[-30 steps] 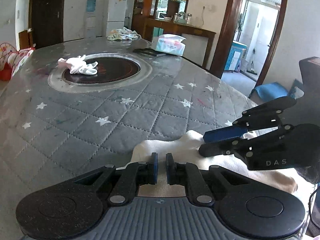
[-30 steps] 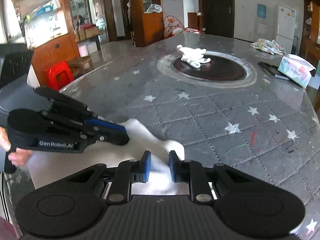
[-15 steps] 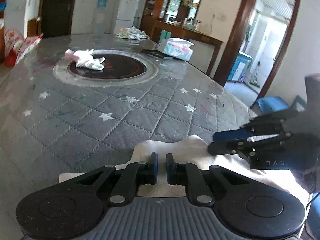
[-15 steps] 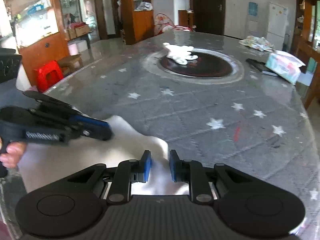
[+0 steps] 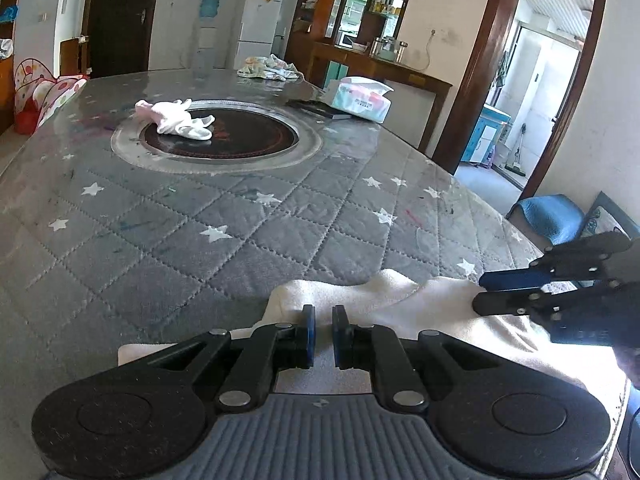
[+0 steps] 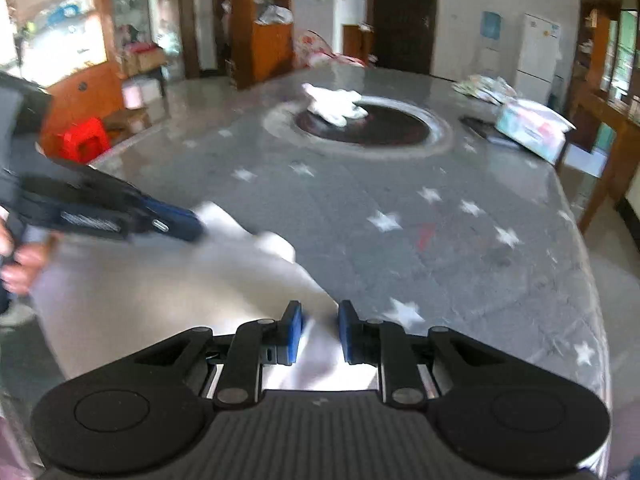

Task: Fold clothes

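A white garment [image 5: 404, 300] lies at the near edge of the grey star-quilted table [image 5: 224, 232]. My left gripper [image 5: 320, 334] sits over its near-left part, jaws nearly shut with a narrow gap; whether cloth is pinched is unclear. My right gripper also shows in this view [image 5: 486, 292], low over the garment's right side. In the blurred right wrist view the garment [image 6: 168, 280] spreads left and my right gripper [image 6: 318, 338] has its jaws apart, cloth lying between them. The left gripper [image 6: 188, 228] rests on the garment's far corner there.
A round dark inset [image 5: 220, 142] in the table's middle holds a crumpled white-pink cloth [image 5: 176, 120]. A tissue pack [image 5: 358, 98] and a dark flat object [image 5: 320, 108] lie at the far right. Another cloth pile [image 5: 268, 68] is at the far edge.
The right gripper has moved right, away from the left one, and its jaws have opened wider. The right wrist view is now motion-blurred. The garment looks more spread out.
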Demonstrator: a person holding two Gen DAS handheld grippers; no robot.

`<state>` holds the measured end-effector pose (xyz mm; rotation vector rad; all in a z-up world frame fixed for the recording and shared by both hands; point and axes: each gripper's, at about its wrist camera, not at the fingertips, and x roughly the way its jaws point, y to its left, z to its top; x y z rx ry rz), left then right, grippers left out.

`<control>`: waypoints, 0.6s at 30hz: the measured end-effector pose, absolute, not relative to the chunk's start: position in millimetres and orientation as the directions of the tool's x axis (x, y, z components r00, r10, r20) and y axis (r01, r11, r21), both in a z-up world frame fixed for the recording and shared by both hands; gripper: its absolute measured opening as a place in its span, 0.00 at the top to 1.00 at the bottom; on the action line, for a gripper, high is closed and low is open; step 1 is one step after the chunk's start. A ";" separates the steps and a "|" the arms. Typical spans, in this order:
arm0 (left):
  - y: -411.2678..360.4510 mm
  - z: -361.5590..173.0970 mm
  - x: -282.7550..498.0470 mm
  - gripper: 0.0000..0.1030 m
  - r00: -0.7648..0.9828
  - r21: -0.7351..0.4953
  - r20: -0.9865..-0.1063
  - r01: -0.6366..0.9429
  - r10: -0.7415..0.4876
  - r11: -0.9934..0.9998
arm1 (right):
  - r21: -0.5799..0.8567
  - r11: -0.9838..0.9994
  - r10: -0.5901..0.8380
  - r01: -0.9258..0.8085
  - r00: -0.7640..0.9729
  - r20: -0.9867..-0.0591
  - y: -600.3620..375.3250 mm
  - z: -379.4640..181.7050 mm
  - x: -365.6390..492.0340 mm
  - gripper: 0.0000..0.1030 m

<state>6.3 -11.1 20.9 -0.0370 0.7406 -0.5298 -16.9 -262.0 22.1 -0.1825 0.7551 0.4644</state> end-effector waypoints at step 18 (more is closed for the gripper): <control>-17.8 18.9 0.3 0.89 0.639 -0.156 -0.622 0.465 -0.452 0.871 | -0.020 0.797 0.450 -0.604 0.615 -0.647 -195.6 38.2 -15.7 0.82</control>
